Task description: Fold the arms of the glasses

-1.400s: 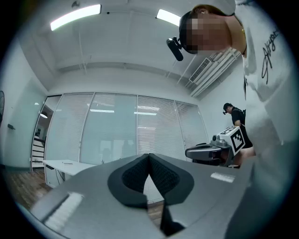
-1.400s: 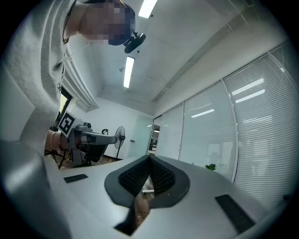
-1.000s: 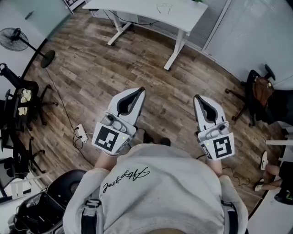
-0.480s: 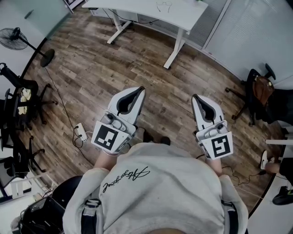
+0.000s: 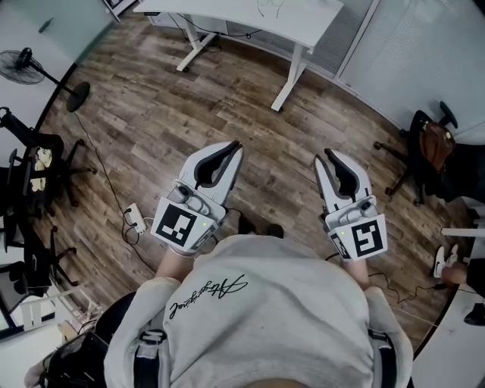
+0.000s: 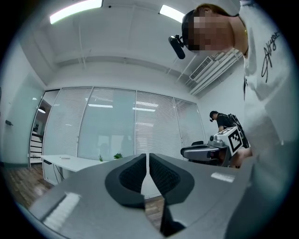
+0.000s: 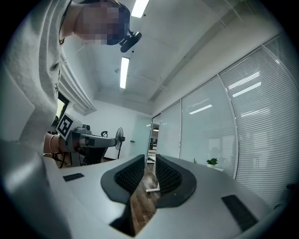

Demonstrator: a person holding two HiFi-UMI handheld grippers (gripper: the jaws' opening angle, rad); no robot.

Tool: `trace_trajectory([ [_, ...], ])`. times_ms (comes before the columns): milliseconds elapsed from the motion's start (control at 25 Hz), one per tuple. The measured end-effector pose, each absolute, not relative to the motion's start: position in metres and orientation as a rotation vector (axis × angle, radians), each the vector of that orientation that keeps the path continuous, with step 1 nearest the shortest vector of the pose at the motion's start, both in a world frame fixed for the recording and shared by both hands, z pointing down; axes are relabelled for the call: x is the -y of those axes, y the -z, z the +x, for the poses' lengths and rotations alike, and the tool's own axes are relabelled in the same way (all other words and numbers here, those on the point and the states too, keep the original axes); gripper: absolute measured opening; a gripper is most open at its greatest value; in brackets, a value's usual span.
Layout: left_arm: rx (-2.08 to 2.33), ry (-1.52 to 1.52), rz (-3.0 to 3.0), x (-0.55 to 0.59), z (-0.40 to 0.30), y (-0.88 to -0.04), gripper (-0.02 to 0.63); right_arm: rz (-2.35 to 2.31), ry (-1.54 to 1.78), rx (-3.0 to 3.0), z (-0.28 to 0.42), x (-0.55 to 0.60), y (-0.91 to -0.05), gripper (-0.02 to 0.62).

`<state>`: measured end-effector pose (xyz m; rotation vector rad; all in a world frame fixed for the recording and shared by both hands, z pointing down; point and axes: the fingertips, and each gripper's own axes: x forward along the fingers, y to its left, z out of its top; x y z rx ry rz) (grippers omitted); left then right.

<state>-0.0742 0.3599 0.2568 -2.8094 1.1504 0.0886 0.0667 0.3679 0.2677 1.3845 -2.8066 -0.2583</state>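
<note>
Office with a wood-plank floor (image 5: 227, 98). A white counter (image 5: 220, 9) stands along the top edge of the head view and a pedestal fan (image 5: 23, 64) at the upper left. A faint thin outline on the counter, top centre, is probably the glasses (image 5: 270, 8), too small to be sure. They lie well apart from both grippers.

The person stands back from the counter, both hands held in front of the torso, grippers level and pointing toward the top of the frame. The left gripper (image 5: 231, 151) has its jaws pressed together, with only a hairline between the pads and nothing in them. The right gripper (image 5: 323, 157) has its jaws a little spread. They have just been opening, and only floor shows through the gap.

Handling, as judged: glasses are light, the lenses slippery and easily scratched, the hinges delicate. One gripper would best steady the frame at the bridge or rim. The other should push each arm near its hinge, gently.
</note>
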Motion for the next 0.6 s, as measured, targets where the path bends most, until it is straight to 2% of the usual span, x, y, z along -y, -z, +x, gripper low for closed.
trace_trajectory([
  [200, -1.162, -0.094, -2.814, -0.357, -0.081, -0.257, 0.034, 1.393, 0.234, 2.821, 0.063, -0.363, -0.265, 0.086],
  [400, -1.176, -0.099, -2.82, -0.354, -0.085, -0.257, 0.095, 1.416, 0.212, 2.82, 0.061, -0.36, -0.265, 0.156],
  [600, -1.2, -0.106, -2.819, -0.352, -0.091, -0.257, 0.143, 1.435, 0.198, 2.819, 0.059, -0.358, -0.263, 0.198],
])
